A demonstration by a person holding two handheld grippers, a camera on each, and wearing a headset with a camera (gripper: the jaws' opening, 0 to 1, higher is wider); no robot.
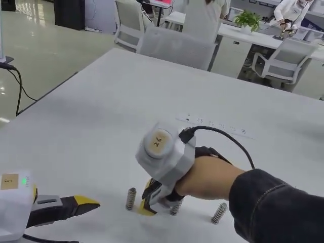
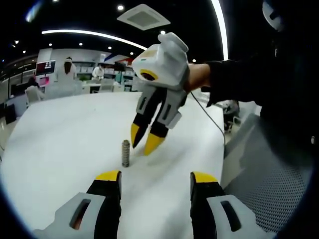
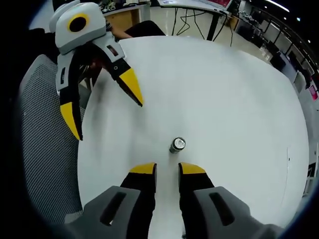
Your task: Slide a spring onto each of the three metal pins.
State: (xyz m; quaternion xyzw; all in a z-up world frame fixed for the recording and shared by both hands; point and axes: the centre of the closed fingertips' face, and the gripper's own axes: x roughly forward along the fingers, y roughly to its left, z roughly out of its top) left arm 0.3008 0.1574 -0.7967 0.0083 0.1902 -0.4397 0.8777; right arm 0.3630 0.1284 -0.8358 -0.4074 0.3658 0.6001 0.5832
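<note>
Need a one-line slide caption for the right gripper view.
Right tongs hover, slightly parted, over an upright spring on the white table; left tongs open alongside.

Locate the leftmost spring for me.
Head view, bottom centre: the leftmost spring stands upright on the table between the left gripper and the right gripper, nearer the right.

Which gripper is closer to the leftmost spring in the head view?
Right. The right gripper has its tips just beside the spring; the left gripper lies farther off to its left.
</note>
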